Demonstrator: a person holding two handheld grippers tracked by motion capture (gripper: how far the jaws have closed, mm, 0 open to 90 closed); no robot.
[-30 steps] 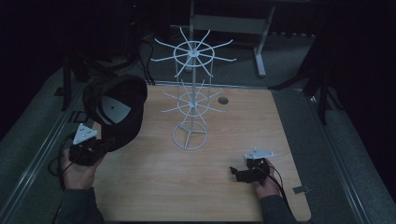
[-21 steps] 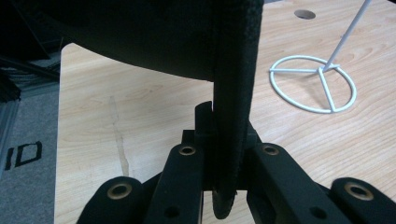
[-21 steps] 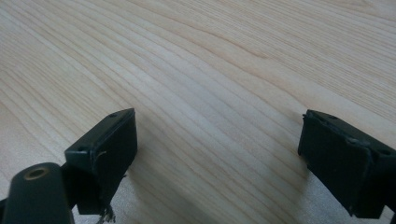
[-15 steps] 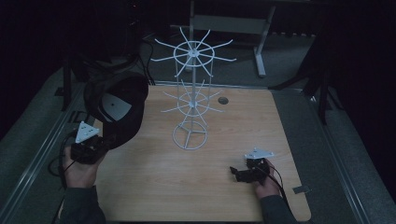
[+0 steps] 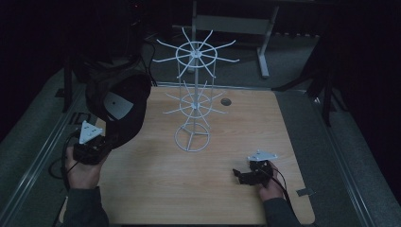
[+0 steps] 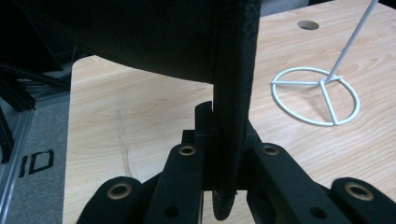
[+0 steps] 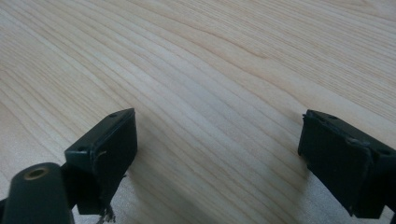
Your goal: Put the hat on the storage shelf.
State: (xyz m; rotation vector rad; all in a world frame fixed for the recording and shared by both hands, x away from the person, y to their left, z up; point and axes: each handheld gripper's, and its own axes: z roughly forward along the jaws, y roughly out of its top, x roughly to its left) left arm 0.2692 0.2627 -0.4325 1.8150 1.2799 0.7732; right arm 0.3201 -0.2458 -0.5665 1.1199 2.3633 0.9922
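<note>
Left gripper (image 5: 101, 144) fingers clamped on black fabric cap (image 5: 120, 101) brim, left of white wire spoke rack (image 5: 193, 101); right gripper (image 5: 243, 176) fingers apart, idle on worktop (image 5: 156, 184).

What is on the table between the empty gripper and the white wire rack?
Nothing. In the high view, only bare wooden table lies between the right gripper and the rack. The right gripper view shows bare wood between its open jaws too.

The high view is dim and underexposed; surroundings beyond the pale wooden desk (image 5: 208, 189) are lost in darkness. Both gripper views are brighter, evenly lit. Soft shadows are cast beneath the right claw (image 7: 217, 154). Nearest foreground parts are blurred.
</note>
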